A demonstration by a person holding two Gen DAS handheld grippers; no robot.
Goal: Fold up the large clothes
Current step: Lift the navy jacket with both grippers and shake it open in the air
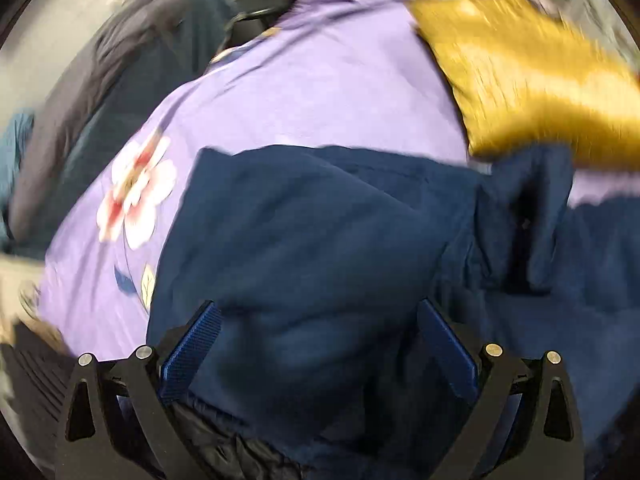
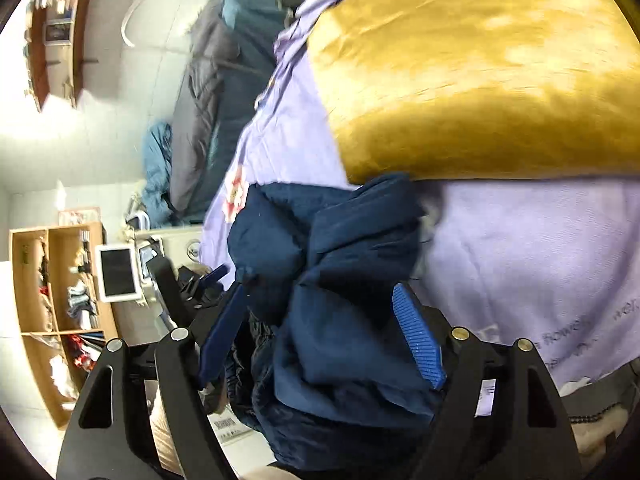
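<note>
While both sets of jaws stand spread, the navy garment [image 1: 304,240] bulges between the left gripper [image 1: 320,344] fingers and those of the right gripper [image 2: 320,332], neither clamping it. Ahead of both, it lies on a lilac sheet [image 2: 520,248], with a mustard cushion [image 2: 460,68] beyond.

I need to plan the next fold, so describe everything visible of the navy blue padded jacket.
The navy blue padded jacket looks like soft, matte quilted fabric. It lies bunched in puffy folds on the lilac floral bedsheet, its far edge by the mustard yellow blanket. Both the left gripper and right gripper straddle it, open.
</note>
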